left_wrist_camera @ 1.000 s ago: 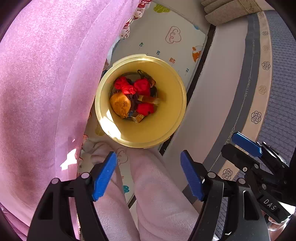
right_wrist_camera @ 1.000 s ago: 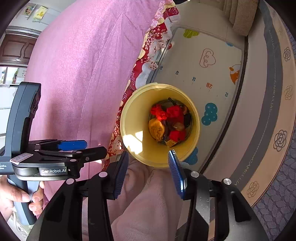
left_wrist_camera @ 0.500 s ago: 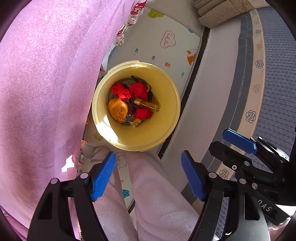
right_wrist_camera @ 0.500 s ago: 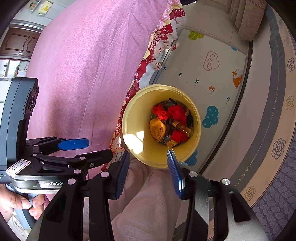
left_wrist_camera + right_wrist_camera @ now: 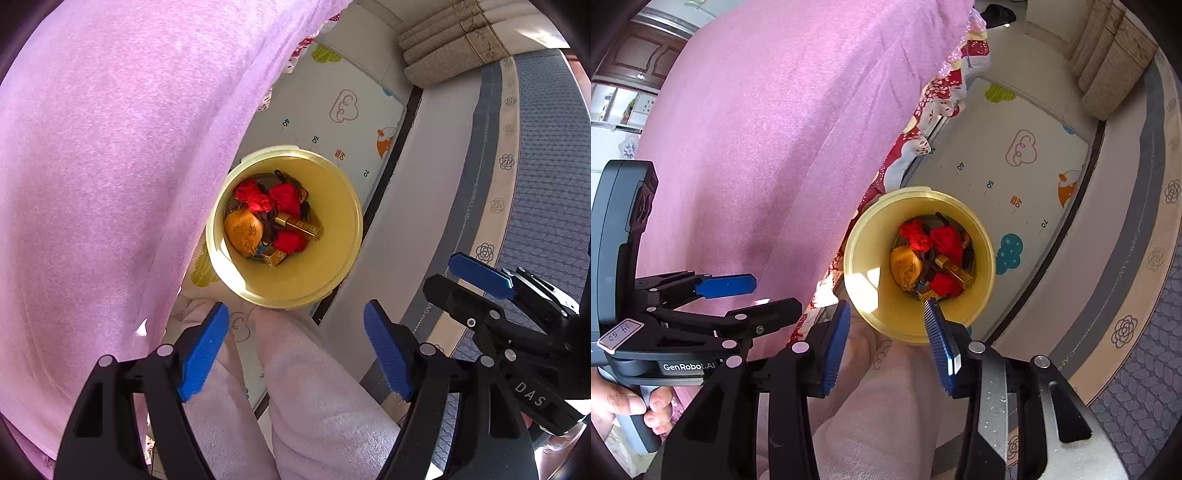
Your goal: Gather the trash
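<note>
A yellow bin stands on the floor and holds red crumpled pieces, an orange-gold wrapper, a gold tube and a small gold box. My left gripper hangs well above the bin's near rim, pointing down. Its jaws are opening, with nothing between them. In the right wrist view my right gripper is open and empty over the bin. Each gripper also shows in the other's view: the right gripper and the left gripper.
A large pink cloth fills the left side. The person's pale pink trouser leg is right under the grippers, and a hand grips the left handle. A patterned play mat lies under the bin, a grey rug to the right.
Both grippers have lifted away from the bin, which looks smaller in both views. The left jaws stand slightly wider. The gold tube now lies plainly across the trash.
</note>
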